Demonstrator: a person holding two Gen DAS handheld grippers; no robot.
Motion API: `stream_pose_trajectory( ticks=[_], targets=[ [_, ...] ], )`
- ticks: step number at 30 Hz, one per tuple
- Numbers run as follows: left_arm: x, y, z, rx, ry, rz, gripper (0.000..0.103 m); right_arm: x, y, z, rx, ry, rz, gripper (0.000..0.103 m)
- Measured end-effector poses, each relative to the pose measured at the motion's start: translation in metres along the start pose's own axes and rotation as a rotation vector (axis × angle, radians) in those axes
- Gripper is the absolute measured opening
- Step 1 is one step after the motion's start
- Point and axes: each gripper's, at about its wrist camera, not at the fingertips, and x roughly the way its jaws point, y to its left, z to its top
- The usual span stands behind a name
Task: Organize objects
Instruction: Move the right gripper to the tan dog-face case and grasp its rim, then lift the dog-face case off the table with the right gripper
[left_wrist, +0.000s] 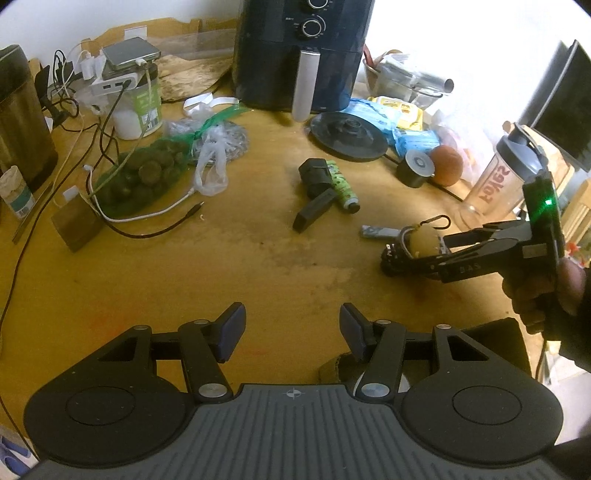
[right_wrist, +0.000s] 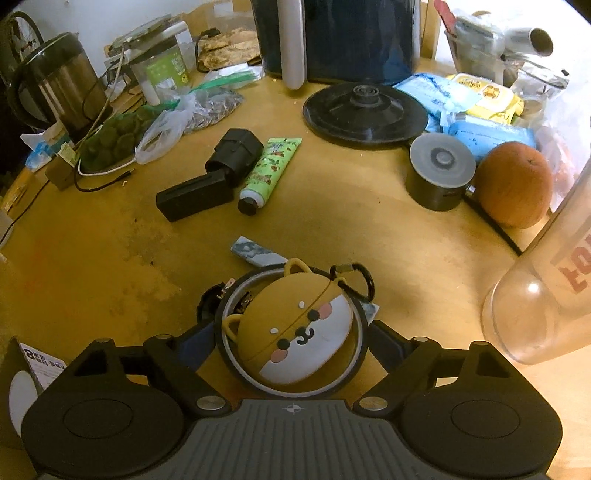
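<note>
My right gripper (right_wrist: 291, 332) is shut on a black ring-shaped holder (right_wrist: 360, 325) that carries a yellow shiba-dog earbud case (right_wrist: 295, 332) with a carabiner clip (right_wrist: 364, 280). It holds them just above the wooden table (right_wrist: 369, 236). In the left wrist view the right gripper (left_wrist: 410, 254) and the case (left_wrist: 424, 240) show at the right. My left gripper (left_wrist: 291, 325) is open and empty over the table's near part. A green tube (right_wrist: 267, 170) and a black charger (right_wrist: 221, 173) lie mid-table.
A dark air fryer (left_wrist: 299, 51) stands at the back. A black kettle base (right_wrist: 364, 110), a small black can (right_wrist: 439, 173), an orange (right_wrist: 513, 184) and a clear shaker bottle (right_wrist: 546, 295) crowd the right. Bagged items and cables (left_wrist: 147, 173) lie left. A wrapper (right_wrist: 255, 254) lies ahead.
</note>
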Motion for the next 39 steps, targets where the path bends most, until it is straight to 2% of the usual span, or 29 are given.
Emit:
stream_pose_trajectory(
  ticks=[11,17,19,23,26,28,32,39],
  targets=[
    [-0.001,-0.004,0.0,0.014,-0.003,-0.006,0.055,-0.021,-0.001,-0.008,0.016,-0.057,0.012,0.089],
    [0.0,-0.007,0.0,0.021,-0.001,-0.008,0.055,-0.032,-0.009,-0.014,0.094,-0.087,0.062,0.089],
    [0.0,-0.008,0.0,0.025,0.0,-0.011,0.055,-0.032,-0.011,-0.016,0.109,-0.078,0.055,0.089],
    [0.001,-0.01,0.0,0.033,0.001,-0.016,0.055,-0.026,-0.009,-0.02,0.074,-0.03,-0.003,0.09],
    [0.001,-0.011,0.0,0.037,0.002,-0.017,0.055,-0.029,-0.009,-0.024,0.066,-0.052,-0.019,0.09],
    [0.002,-0.011,0.0,0.038,0.003,-0.017,0.055,-0.032,-0.009,-0.025,0.065,-0.067,-0.037,0.095],
    [0.002,-0.011,0.001,0.039,0.004,-0.018,0.055,-0.035,-0.008,-0.025,0.042,-0.075,-0.045,0.096],
    [0.004,-0.012,0.002,0.039,0.006,-0.017,0.055,-0.037,0.008,-0.028,-0.096,-0.078,-0.065,0.096]
  ],
)
